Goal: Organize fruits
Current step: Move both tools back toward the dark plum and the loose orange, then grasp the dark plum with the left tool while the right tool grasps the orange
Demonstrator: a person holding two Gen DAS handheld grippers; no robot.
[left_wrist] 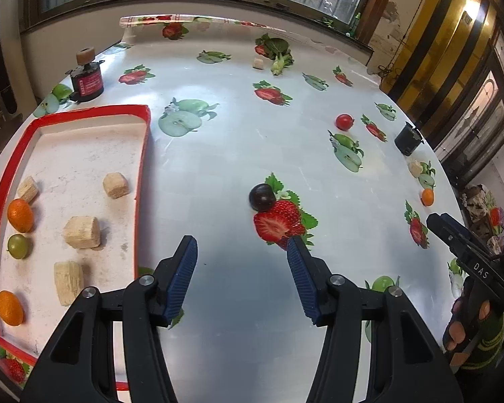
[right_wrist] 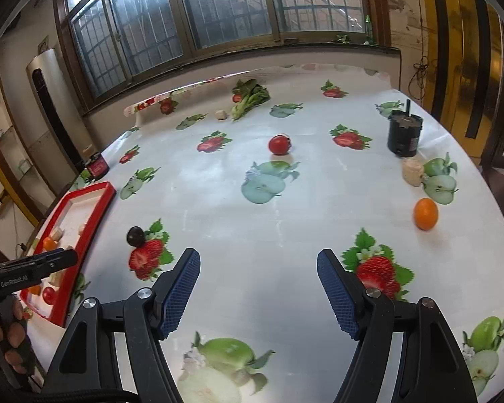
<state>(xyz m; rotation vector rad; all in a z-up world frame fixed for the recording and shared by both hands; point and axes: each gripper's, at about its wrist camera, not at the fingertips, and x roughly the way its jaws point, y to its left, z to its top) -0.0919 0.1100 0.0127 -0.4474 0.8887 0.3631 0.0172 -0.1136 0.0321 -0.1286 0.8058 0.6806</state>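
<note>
My left gripper (left_wrist: pixel 242 247) is open and empty above the table, just short of a dark plum (left_wrist: pixel 262 197), which also shows in the right wrist view (right_wrist: pixel 136 235). A red-rimmed tray (left_wrist: pixel 144 154) at the left holds two orange kumquats (left_wrist: pixel 20 215), a green grape (left_wrist: pixel 17 245) and several beige wafer blocks (left_wrist: pixel 82 231). My right gripper (right_wrist: pixel 258 262) is open and empty over bare table. Loose on the table lie a red tomato (right_wrist: pixel 279 144) and an orange kumquat (right_wrist: pixel 425 214).
A black cup (right_wrist: pixel 404 136) stands at the far right with a beige block (right_wrist: pixel 412 172) next to it. Leafy greens (right_wrist: pixel 248 99) and a small block (right_wrist: pixel 221 114) lie at the far edge. A dark jar (left_wrist: pixel 86 82) stands behind the tray.
</note>
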